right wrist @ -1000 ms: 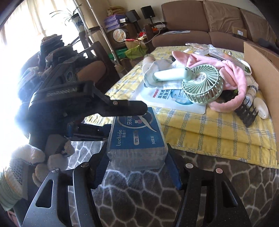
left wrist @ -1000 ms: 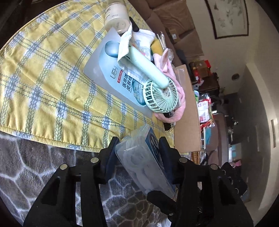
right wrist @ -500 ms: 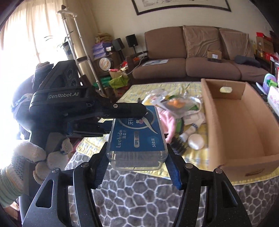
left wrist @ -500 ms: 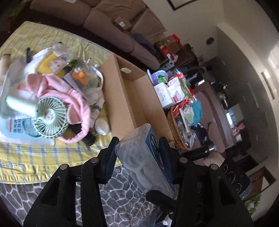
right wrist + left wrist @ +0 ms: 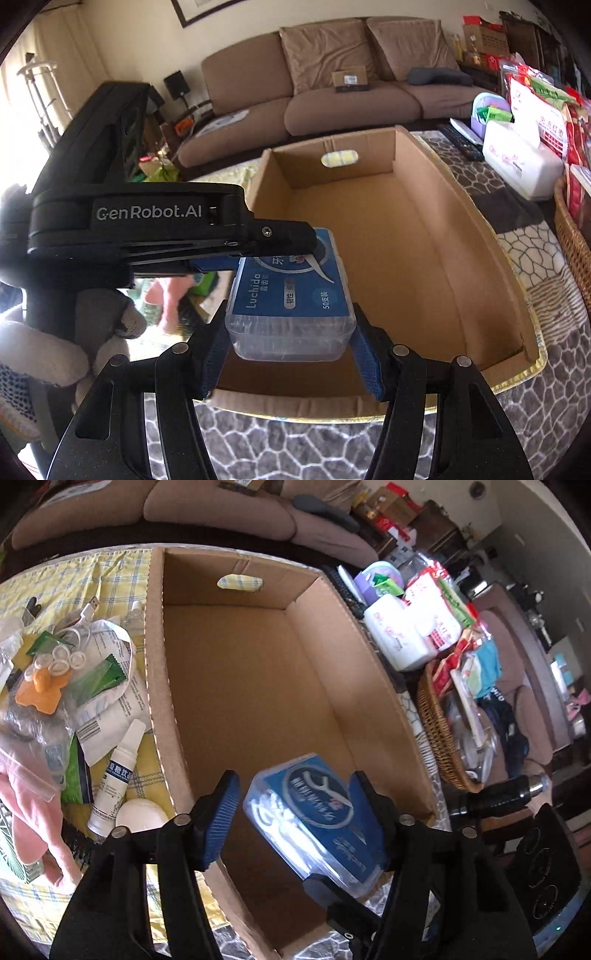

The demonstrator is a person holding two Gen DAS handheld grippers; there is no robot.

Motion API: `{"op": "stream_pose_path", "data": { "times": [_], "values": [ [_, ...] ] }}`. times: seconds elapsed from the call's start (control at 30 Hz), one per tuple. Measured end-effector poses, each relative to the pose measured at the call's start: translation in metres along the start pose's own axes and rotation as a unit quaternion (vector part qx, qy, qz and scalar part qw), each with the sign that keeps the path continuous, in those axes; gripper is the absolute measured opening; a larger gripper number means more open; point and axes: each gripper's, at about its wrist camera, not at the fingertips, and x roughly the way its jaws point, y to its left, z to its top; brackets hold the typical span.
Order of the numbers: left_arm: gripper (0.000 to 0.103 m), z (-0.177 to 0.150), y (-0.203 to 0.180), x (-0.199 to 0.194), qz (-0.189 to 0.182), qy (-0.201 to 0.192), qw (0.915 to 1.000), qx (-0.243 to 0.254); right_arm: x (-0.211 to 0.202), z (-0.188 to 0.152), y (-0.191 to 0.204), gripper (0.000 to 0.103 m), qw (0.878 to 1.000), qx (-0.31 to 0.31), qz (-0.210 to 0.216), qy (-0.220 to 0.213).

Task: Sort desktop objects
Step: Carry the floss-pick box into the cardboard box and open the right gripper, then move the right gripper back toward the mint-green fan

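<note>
Left wrist view, 9 o'clock: clutter on yellow checked cloth point(image 5: 110, 572) — clear bag point(image 5: 48, 686), white tube point(image 5: 116, 771), pink fabric point(image 5: 26, 805). Centre: open cardboard box point(image 5: 258, 686). 6 o'clock: left gripper point(image 5: 295, 812), jaws opening, left pad clear of the floss-pick box point(image 5: 314, 812), right pad possibly touching. 3 o'clock: wicker basket point(image 5: 439, 738). Right wrist view: right gripper point(image 5: 290, 354) clamped on both sides of floss-pick box point(image 5: 291, 295), above cardboard box's near edge.
</note>
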Motion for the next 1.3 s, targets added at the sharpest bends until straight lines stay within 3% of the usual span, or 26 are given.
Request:
{"op": "stream_pose_path", "data": {
  "times": [0.07,0.27,0.47,0.7,0.87,1.07,1.3],
  "values": [
    [0.079,-0.001,0.002,-0.002,-0.006,-0.004,1.0,0.005,0.015,0.001,-0.004,0.064,1.0,-0.008,-0.017,0.024],
    [0.088,-0.001,0.019,-0.036,-0.019,-0.031,0.9993,0.002,0.025,-0.008,0.002,0.069,0.998,-0.012,-0.022,0.06],
    [0.092,-0.015,0.046,-0.101,-0.042,-0.071,0.9966,-0.002,-0.019,-0.003,0.009,0.069,1.0,0.012,-0.009,0.017],
    [0.095,-0.073,0.121,-0.162,-0.001,-0.094,0.9955,-0.014,-0.074,0.004,0.033,0.073,0.999,0.004,0.002,-0.034],
    [0.095,-0.123,0.172,-0.188,0.036,-0.102,0.9939,-0.019,-0.084,-0.005,0.061,0.073,0.999,0.007,0.035,-0.036],
    [0.095,-0.163,0.224,-0.192,0.067,-0.091,0.9925,-0.045,-0.055,-0.03,0.132,0.073,0.996,-0.029,0.083,-0.012],
    [0.095,-0.177,0.257,-0.183,0.091,-0.09,0.9907,-0.045,0.015,-0.062,0.185,0.073,0.994,-0.037,0.104,0.026]
  ]
}}
